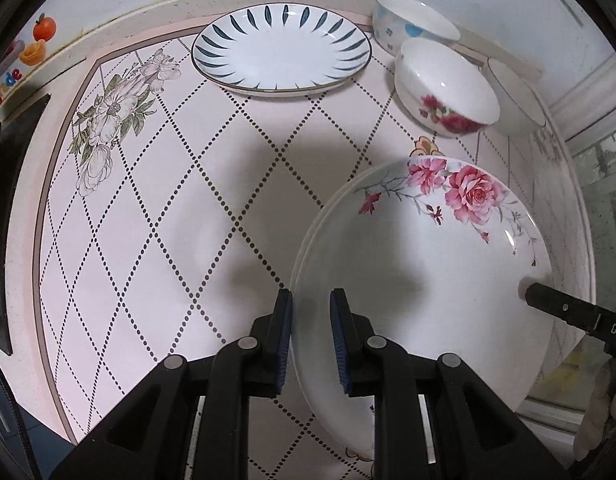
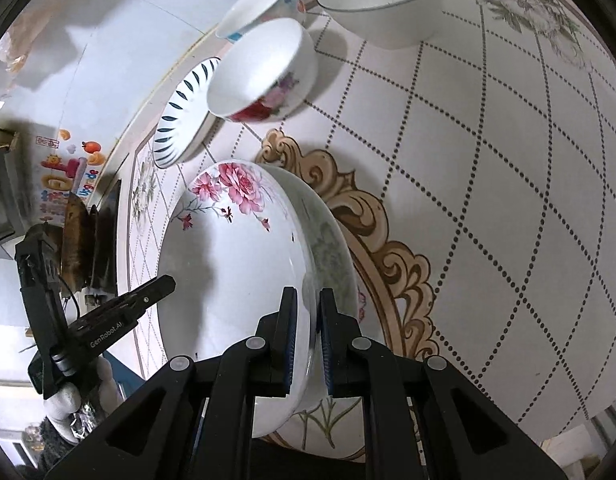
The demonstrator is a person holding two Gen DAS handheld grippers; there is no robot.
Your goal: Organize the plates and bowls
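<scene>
While three empty bowls (image 1: 448,84) sat upper right, both the left gripper (image 1: 310,340) and right gripper (image 2: 306,336) pinched the rose plate's (image 1: 420,272) opposite rims, angled steeply downward.

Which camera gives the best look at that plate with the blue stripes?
The left wrist view: the striped plate lies whole and unobstructed at the far side of the table. In the right wrist view the striped plate appears edge-on, partly hidden behind the rose bowl.

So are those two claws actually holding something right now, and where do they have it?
Yes, both hold the rose-patterned plate by its rim: the left claw pinches one edge and the right claw the opposite edge.
</scene>
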